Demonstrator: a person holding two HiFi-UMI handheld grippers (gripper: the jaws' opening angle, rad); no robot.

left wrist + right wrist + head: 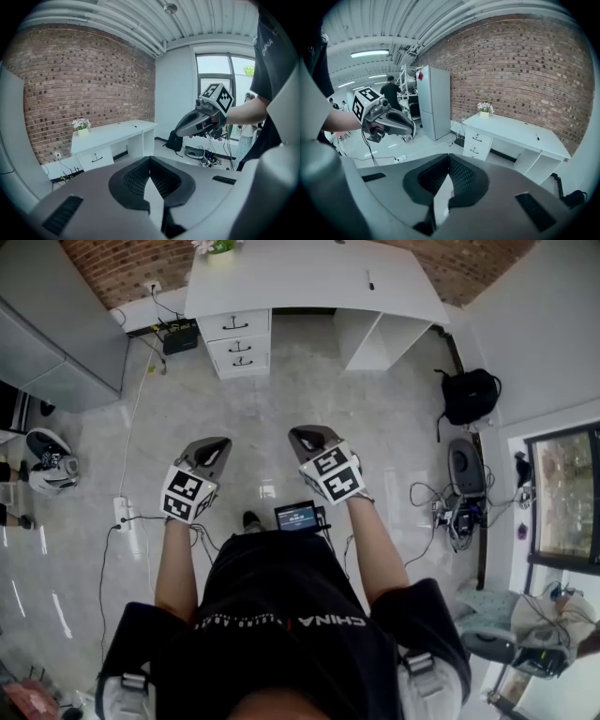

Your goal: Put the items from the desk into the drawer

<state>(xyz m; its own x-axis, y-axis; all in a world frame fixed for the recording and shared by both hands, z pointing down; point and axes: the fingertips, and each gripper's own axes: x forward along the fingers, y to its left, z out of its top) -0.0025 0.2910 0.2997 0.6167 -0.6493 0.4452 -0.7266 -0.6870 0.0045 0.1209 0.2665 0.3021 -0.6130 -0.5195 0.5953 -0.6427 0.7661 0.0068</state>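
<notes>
While the left gripper (pixel 219 442) and right gripper (pixel 301 433) are being held closed and empty, stowing is being endangered by the shut drawers (pixel 236 341) of the desk (pixel 309 277).

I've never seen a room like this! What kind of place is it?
Probably an office or a workshop room. A white desk with drawers stands against a brick wall, and cables trail over the shiny floor.
</notes>
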